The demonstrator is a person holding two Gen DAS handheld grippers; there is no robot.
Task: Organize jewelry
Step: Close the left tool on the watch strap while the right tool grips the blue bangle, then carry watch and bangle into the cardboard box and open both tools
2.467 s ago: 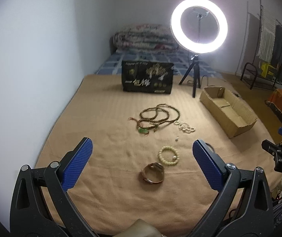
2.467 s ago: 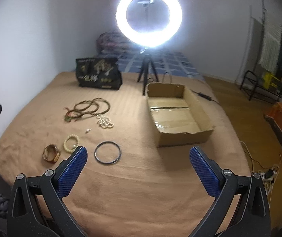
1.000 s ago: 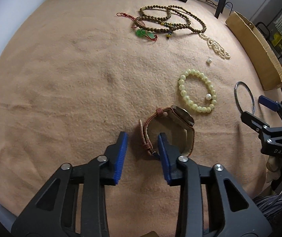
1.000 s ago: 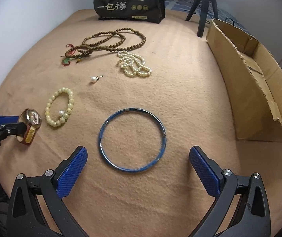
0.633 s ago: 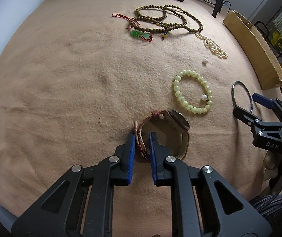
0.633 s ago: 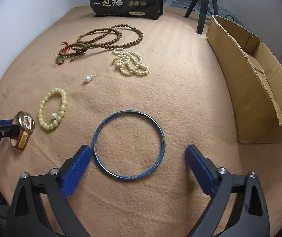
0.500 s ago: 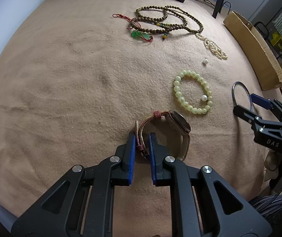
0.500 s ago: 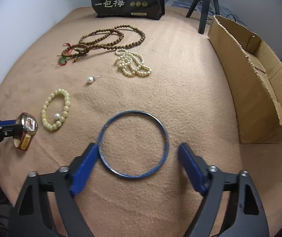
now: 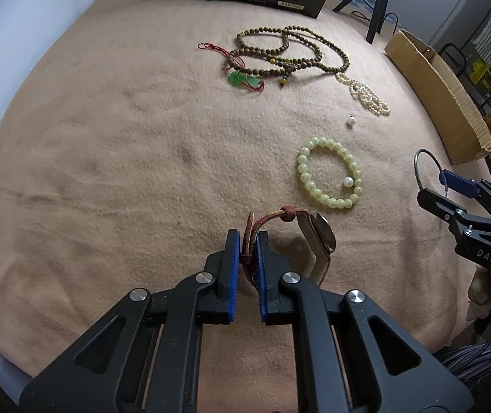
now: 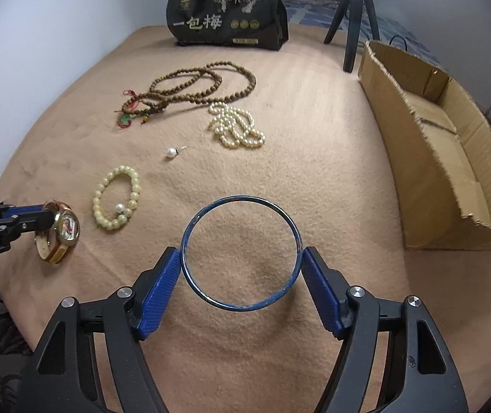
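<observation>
Left wrist: left gripper [image 9: 245,241] has its 2 blue fingers clamped on the reddish strap of 1 watch [image 9: 314,241], lifted just over the blanket [image 9: 107,172]. Beyond lie 1 green bracelet [image 9: 329,177], 2 loose pearls, 1 brown mala [image 9: 290,51].

Right wrist: right gripper [image 10: 241,261] has both fingers touching 1 blue bangle [image 10: 241,254] flat on the blanket, squeezing its sides. 1 pearl strand [image 10: 236,125] and 1 box [image 10: 445,158] lie beyond.

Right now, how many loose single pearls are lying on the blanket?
2. One pearl lies alone between the pearl necklace and the green bead bracelet; another pearl sits inside that bracelet's ring. Others may be hidden.
</observation>
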